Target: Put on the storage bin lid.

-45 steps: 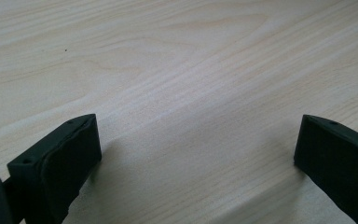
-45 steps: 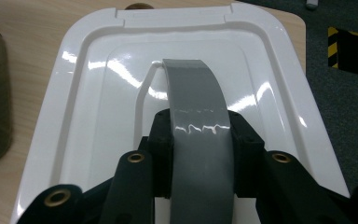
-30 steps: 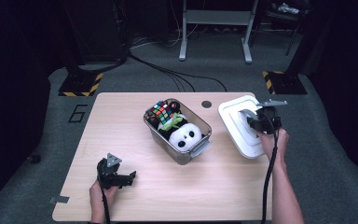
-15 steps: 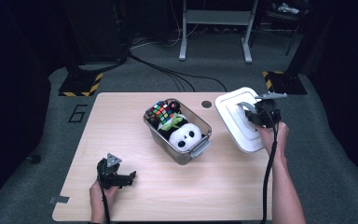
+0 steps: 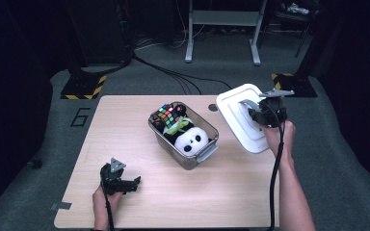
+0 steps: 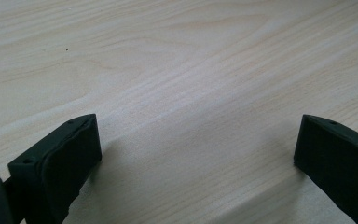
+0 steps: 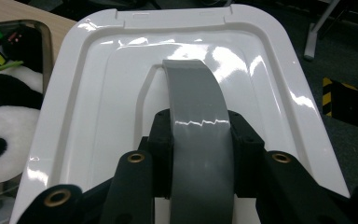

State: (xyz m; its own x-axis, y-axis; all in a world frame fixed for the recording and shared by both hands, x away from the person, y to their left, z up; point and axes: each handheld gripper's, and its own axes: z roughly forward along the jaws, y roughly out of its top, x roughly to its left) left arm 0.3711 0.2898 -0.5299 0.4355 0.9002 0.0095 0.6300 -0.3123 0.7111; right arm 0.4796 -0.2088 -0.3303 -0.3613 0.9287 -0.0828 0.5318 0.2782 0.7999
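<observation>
Lid (image 5: 243, 115) hung tilted at about 3 o'clock of the bin (image 5: 185, 132), its grey handle (image 7: 196, 116) clamped in the right hand-held gripper (image 5: 261, 113); best levelled, then lowered squarely; left hand-held gripper (image 5: 125, 183) rested released on the tabletop (image 5: 125, 120)

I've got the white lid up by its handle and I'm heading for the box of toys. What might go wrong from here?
1. The right gripper clamps only the narrow grey handle, so the tilted white lid may swing or slip.
2. The panda plush and puzzle cube seem to rise to the rim of the box, so the lid might not seat flat.
3. The left gripper rests open, away from the box, so pressing could shift it.
</observation>
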